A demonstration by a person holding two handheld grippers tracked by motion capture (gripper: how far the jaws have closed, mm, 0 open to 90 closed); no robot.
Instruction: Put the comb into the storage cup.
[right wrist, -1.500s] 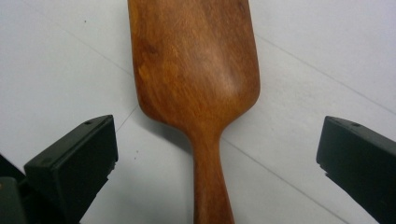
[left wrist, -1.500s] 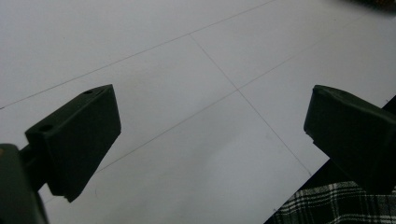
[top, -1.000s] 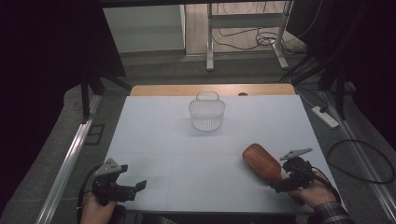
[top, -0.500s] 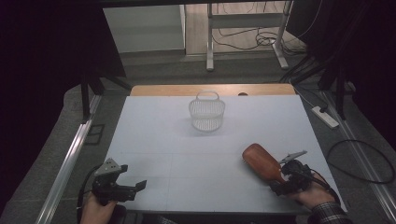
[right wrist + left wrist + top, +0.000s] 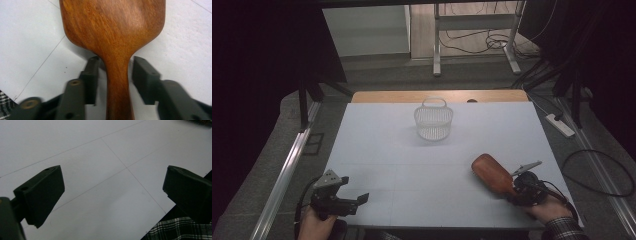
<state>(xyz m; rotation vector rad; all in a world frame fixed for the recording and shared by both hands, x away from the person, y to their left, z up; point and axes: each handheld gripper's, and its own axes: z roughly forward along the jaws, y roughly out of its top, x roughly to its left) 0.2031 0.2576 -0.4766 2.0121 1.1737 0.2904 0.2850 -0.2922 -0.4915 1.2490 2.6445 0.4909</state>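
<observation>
Since the earlier frame the right gripper [image 5: 113, 75] has been closing its jaws around the handle of the wooden paddle brush [image 5: 112, 30]; the hand itself has kept its place at the near right corner of the table [image 5: 377, 150]. In the right gripper view the narrow handle runs straight up between the two black jaws, and the broad reddish-brown head spreads out beyond their tips. The left pad sits against or just beside the handle, while a thin gap shows between the handle and the right pad, so a firm grip cannot be told. The jaws stand partly closed, much narrower than a second ago.

In the high view the brush [image 5: 492, 174] lies on the white table surface, its head pointing away from the person and toward the middle, its handle end buried in the right gripper [image 5: 517, 189].

Farther off, a white wire basket [image 5: 433, 121] stands upright near the far edge of the table, well apart from the brush.

At the near left corner the left gripper [image 5: 354, 200] hovers with its jaws wide apart, nothing between them; below them is bare table.
</observation>
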